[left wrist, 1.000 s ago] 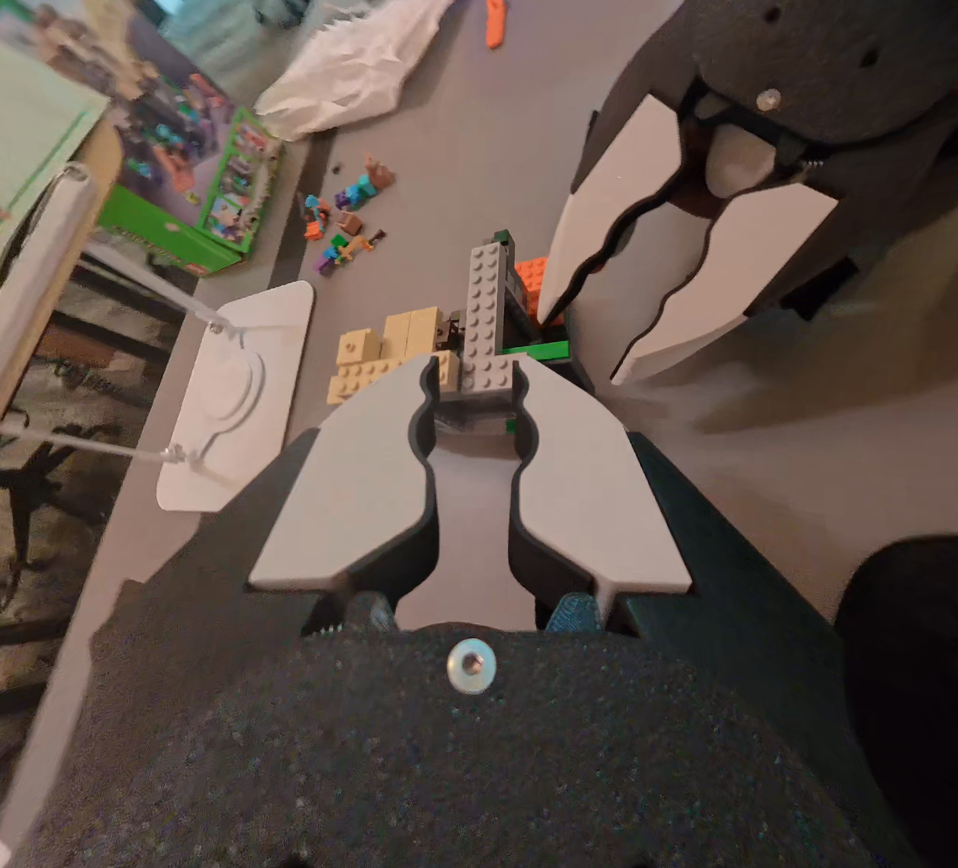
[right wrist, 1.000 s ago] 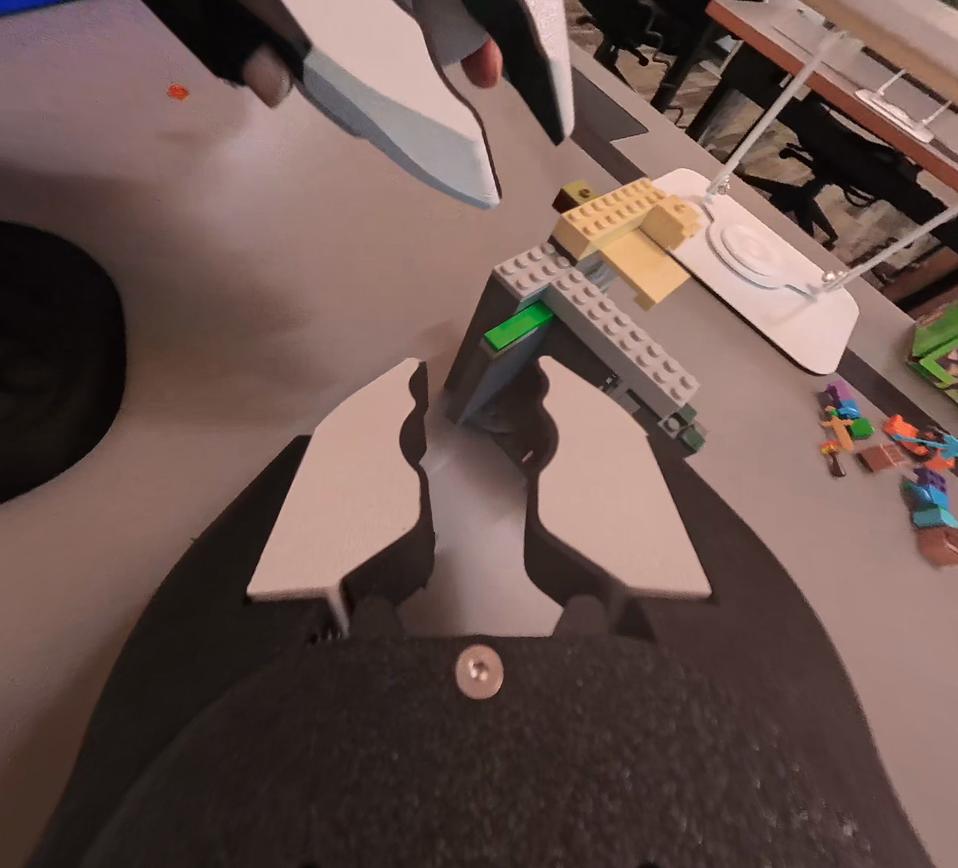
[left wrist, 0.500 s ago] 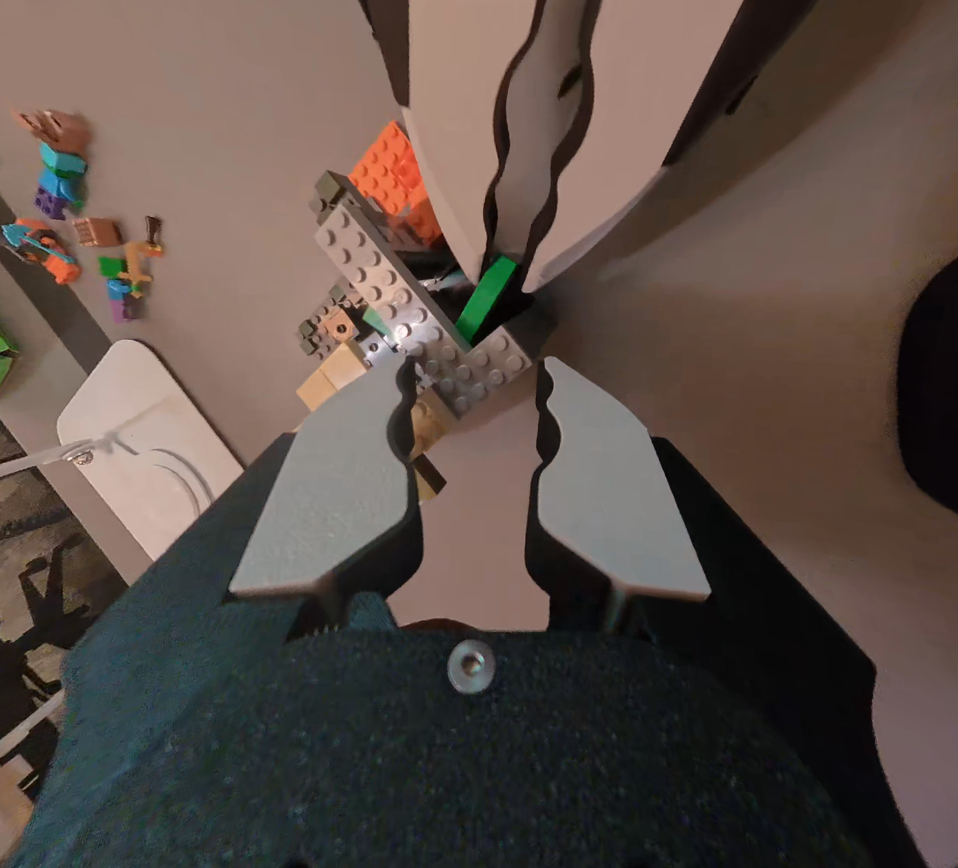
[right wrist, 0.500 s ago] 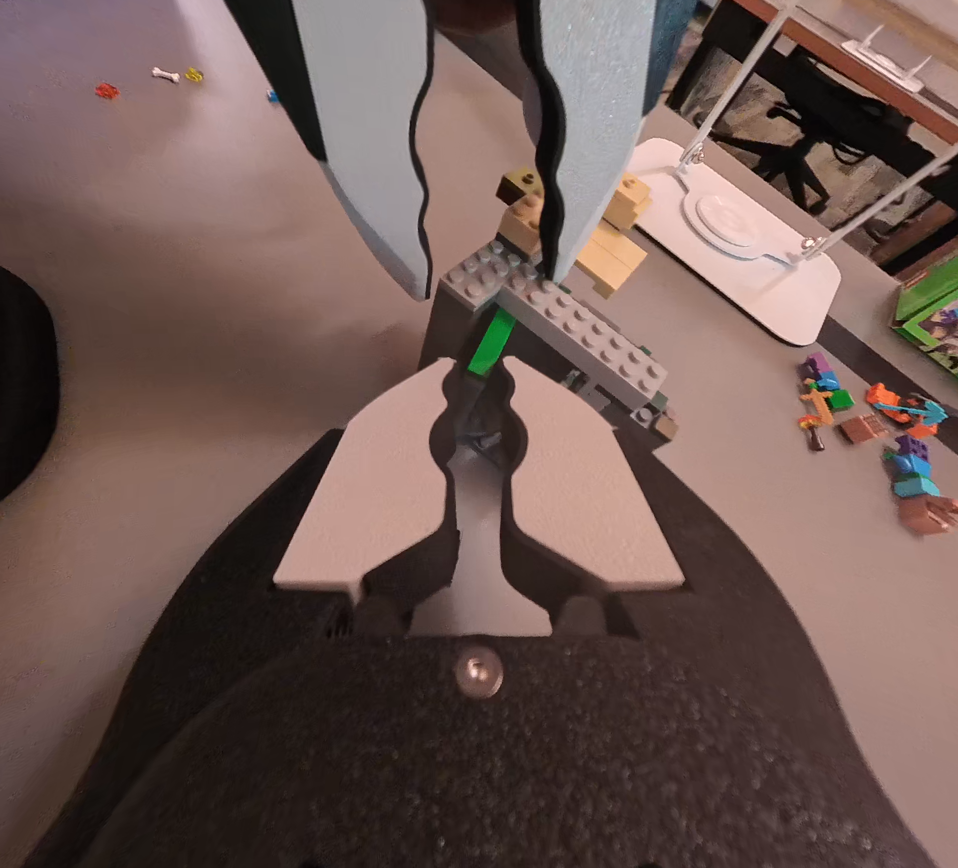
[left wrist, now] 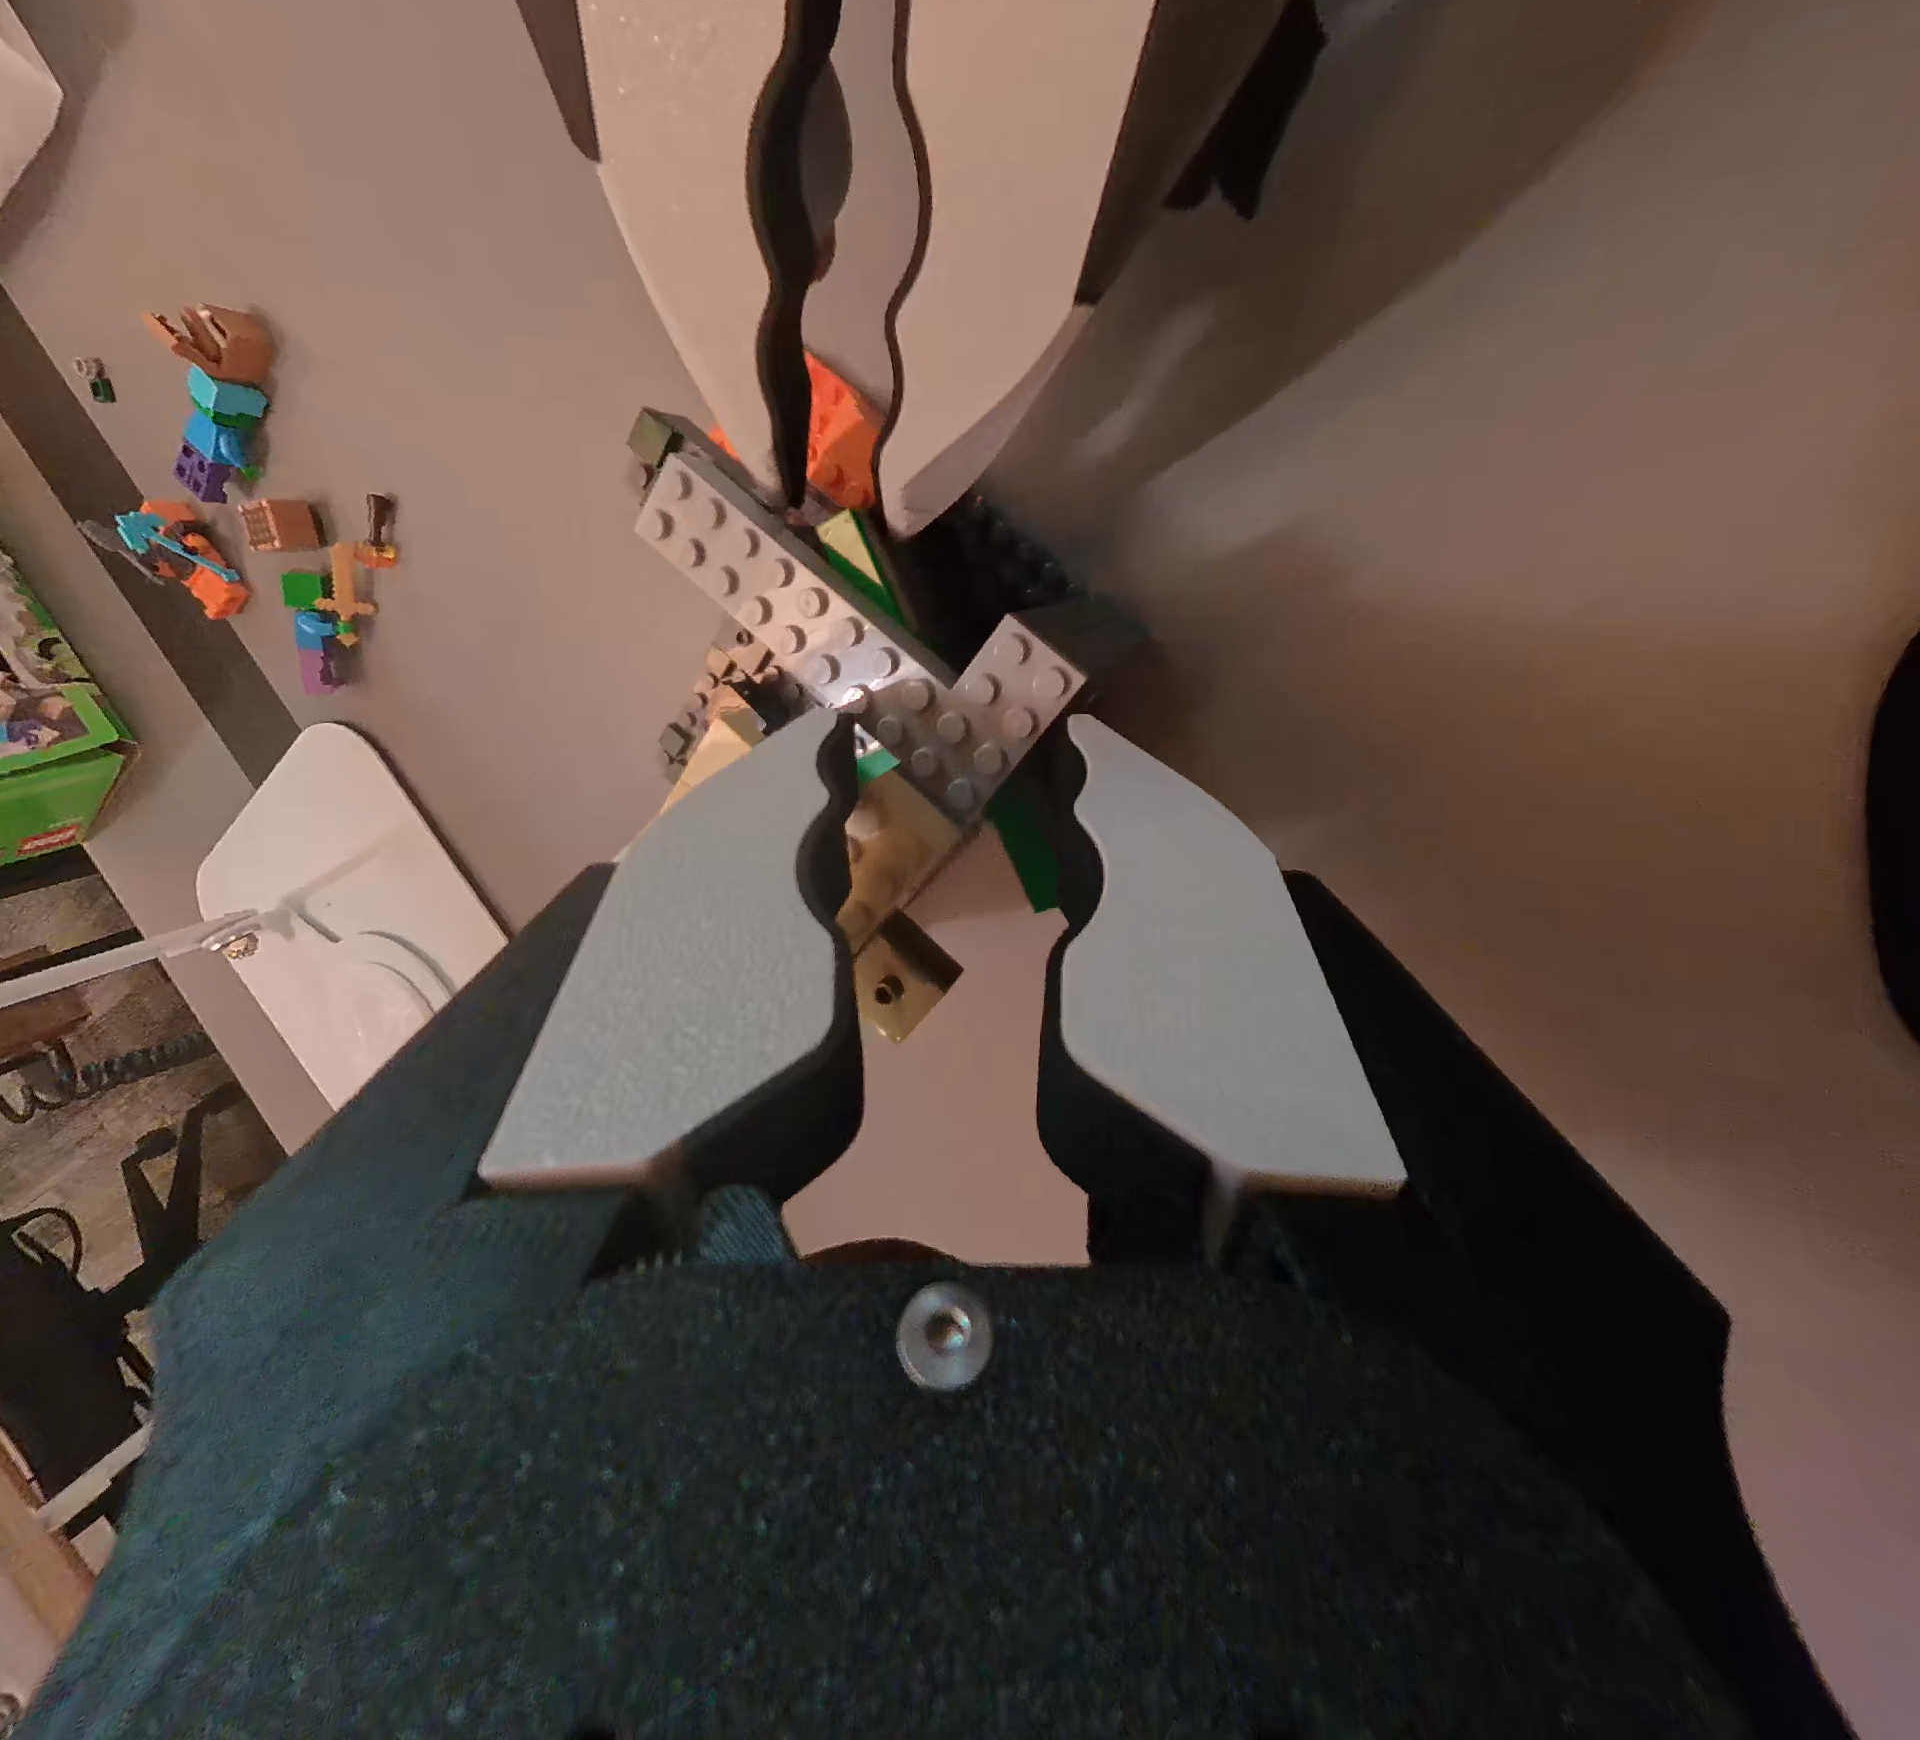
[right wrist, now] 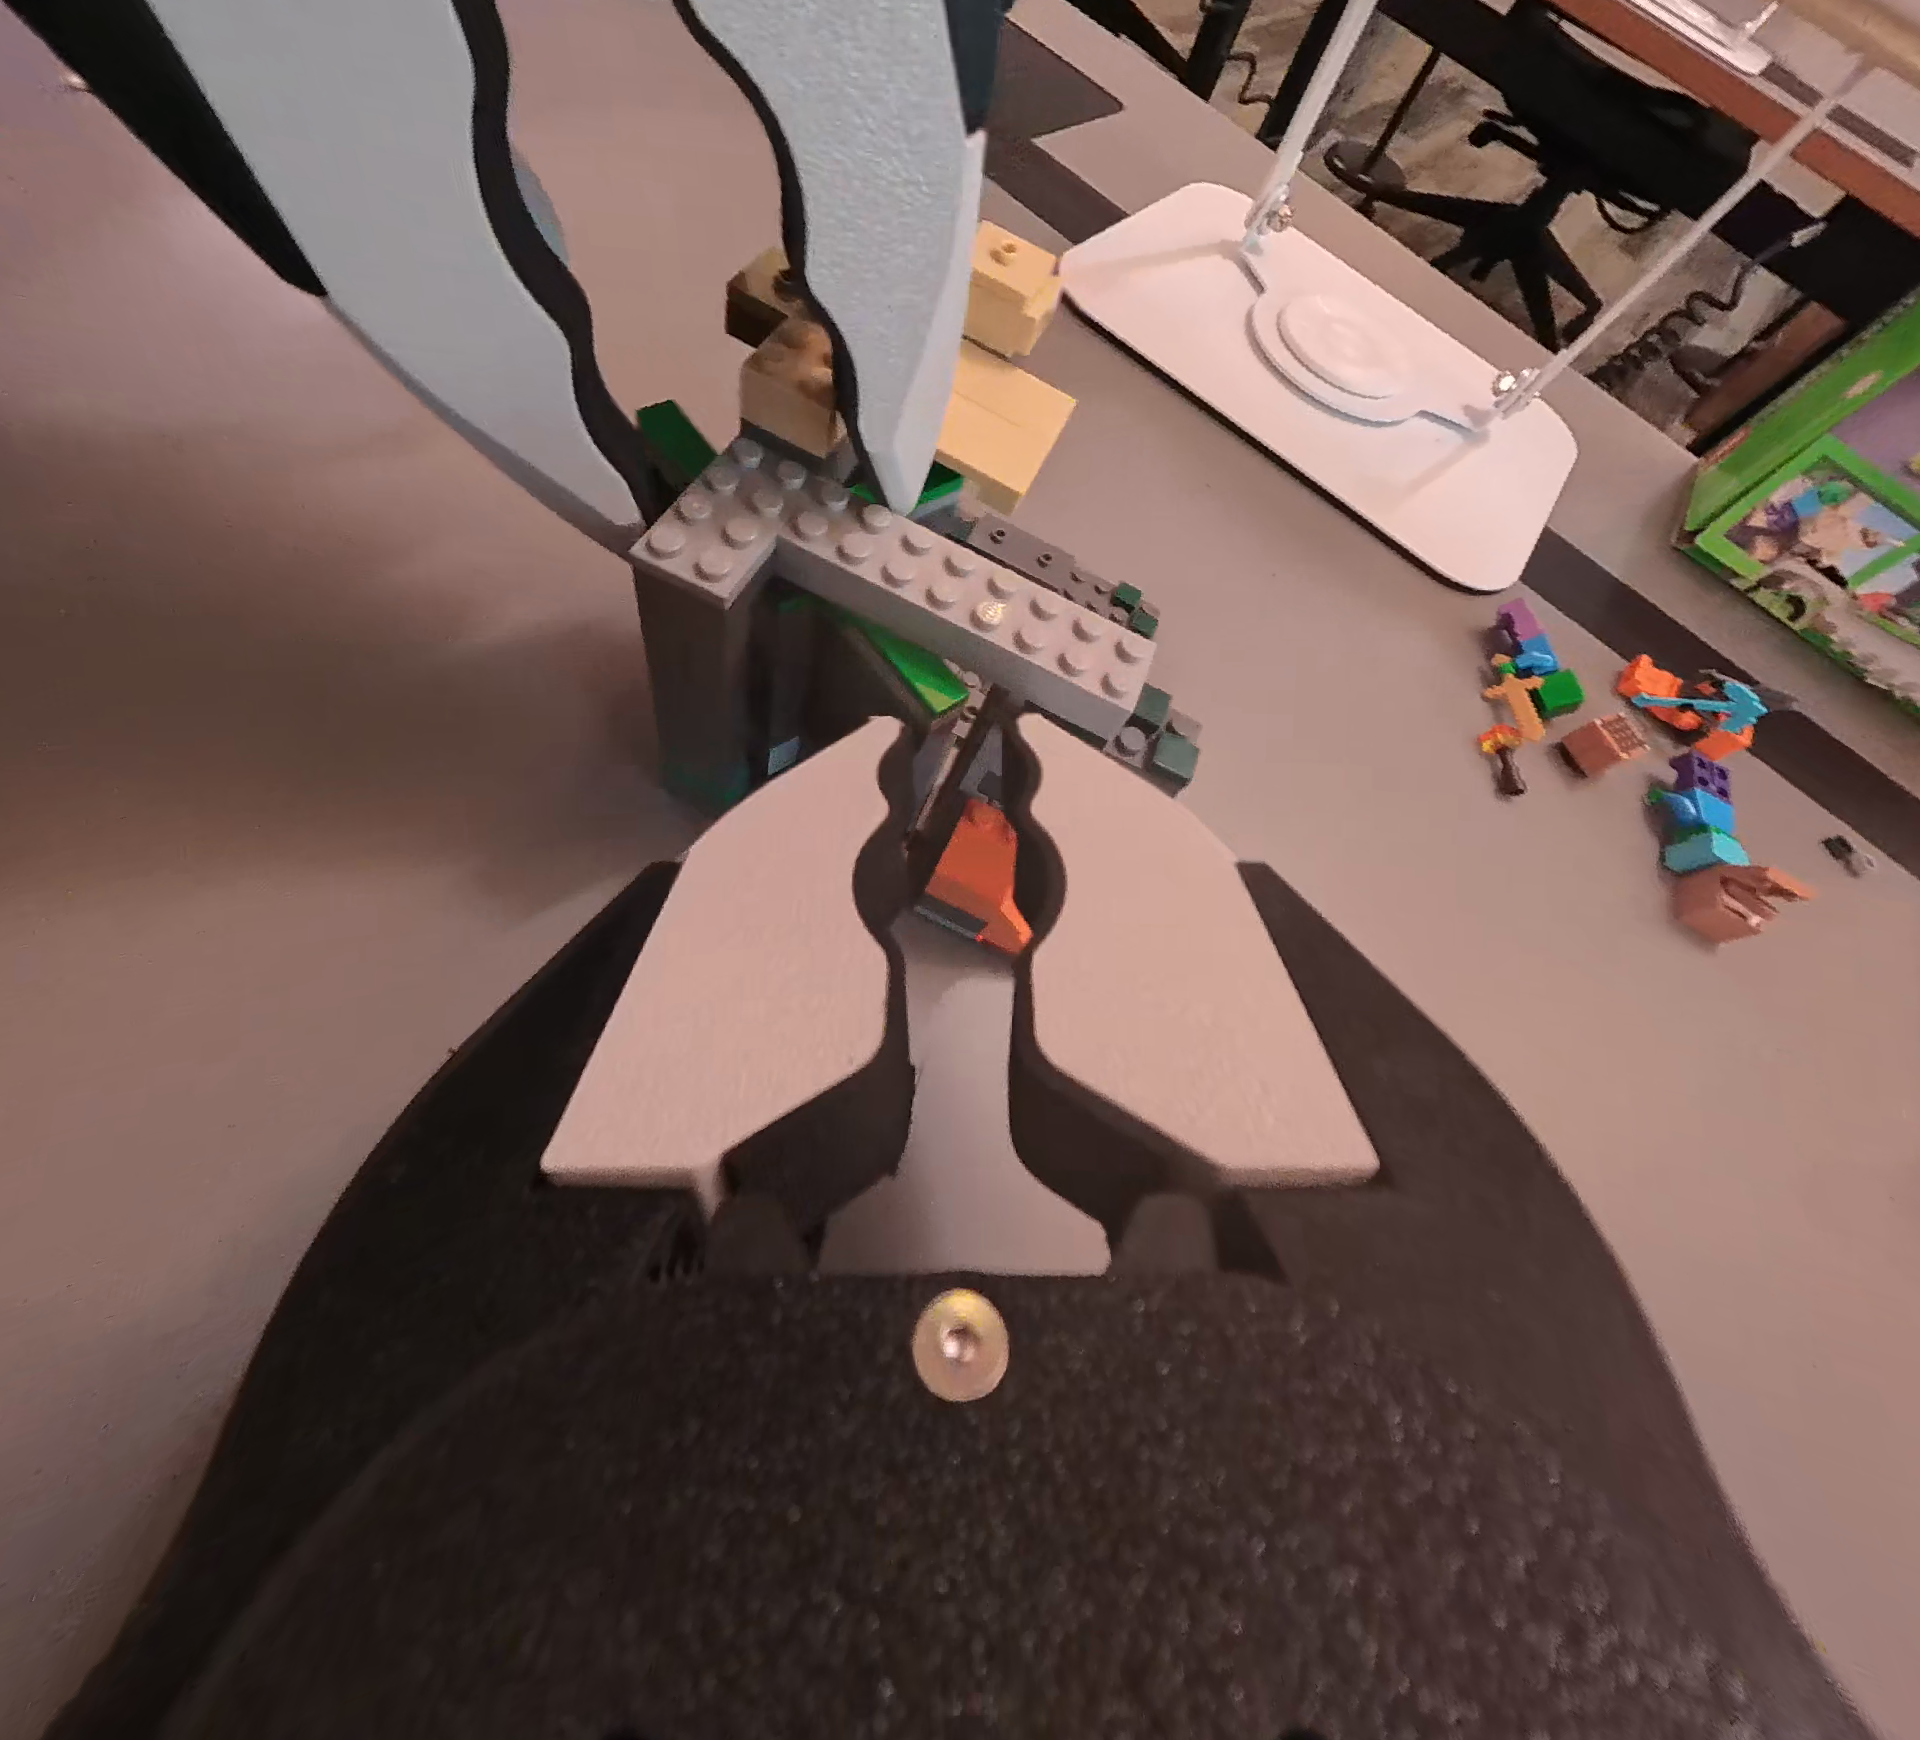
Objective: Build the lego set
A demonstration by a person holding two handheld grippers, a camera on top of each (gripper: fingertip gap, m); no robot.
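Light, rigid but apt to pop apart: grey-studded plastic brick model (right wrist: pixel 894 589) on the grey tabletop (right wrist: pixel 312 755), best held by its dark pillar; left tongs (left wrist: pixel 951 734) spread astride its corner, right tongs (right wrist: pixel 961 734) narrowly parted, pinch uncertain.

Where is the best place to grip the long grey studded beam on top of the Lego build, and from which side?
Grip the long grey beam across its narrow width, on the two smooth long sides, probably near the free end towards the minifigures. That end overhangs, while the left gripper crowds the pillar end. Come from above; the studded top gives no flat hold.
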